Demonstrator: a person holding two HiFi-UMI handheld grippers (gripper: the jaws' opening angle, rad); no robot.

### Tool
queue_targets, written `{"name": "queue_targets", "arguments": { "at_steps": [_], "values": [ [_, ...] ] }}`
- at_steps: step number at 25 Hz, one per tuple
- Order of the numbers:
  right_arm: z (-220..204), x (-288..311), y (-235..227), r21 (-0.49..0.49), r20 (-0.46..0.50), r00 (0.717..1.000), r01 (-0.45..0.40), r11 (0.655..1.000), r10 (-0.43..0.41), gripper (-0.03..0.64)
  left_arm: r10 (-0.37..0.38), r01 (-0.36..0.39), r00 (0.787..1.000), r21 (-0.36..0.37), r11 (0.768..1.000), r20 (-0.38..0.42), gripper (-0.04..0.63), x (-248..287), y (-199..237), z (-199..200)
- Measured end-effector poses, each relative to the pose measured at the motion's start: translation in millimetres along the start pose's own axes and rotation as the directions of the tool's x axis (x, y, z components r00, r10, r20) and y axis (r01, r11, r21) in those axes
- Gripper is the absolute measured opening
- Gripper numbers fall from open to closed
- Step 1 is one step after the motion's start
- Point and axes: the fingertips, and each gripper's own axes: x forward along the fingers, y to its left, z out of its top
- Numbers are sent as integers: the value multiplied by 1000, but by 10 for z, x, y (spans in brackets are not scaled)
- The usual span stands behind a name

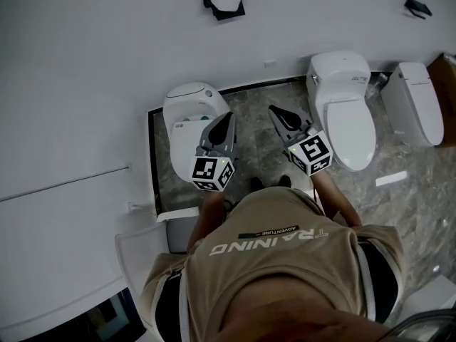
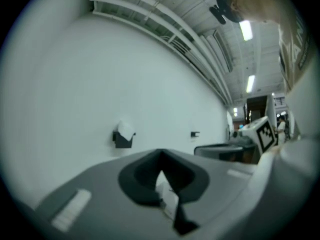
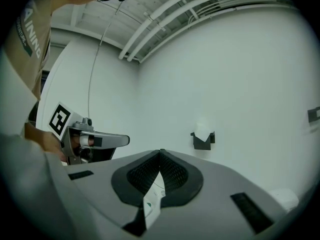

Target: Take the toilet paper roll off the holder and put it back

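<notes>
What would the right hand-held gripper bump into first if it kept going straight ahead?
Most likely the white wall, just left of the toilet paper holder in its own view; the way there looks free.

Plain white wall [image 1: 85, 63], grey marbled floor [image 1: 256, 120], white toilets [image 1: 349, 112] along the wall, ceiling strip lights [image 2: 246, 30]

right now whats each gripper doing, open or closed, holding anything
Left gripper: closed, jaws tip to tip, holding nothing.
Right gripper: closed, jaws tip to tip, holding nothing.
</notes>
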Motion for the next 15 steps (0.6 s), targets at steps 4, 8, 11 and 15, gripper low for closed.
{"name": "queue_targets", "arguments": {
  "at_steps": [4, 8, 11, 15],
  "values": [
    [16, 44, 66, -1, 10, 1000, 1, 1000, -1, 14, 24, -24, 1000, -18, 1000, 8, 3, -62, 173, -33],
    [-1, 45, 122, 14, -7, 1000, -4, 1000, 4, 14, 25, -25, 1000, -6, 1000, 4, 3, -135, 175, -5],
    [-26, 60, 202, 32, -11, 1000, -12, 999, 12, 14, 26, -26, 1000, 7, 1000, 1, 3, -207, 172, -6],
    [92, 85, 320, 22, 2, 1000, -16, 1000, 16, 14, 15, -15, 1000, 5, 1000, -14, 3, -303, 146, -60]
  ]
}}
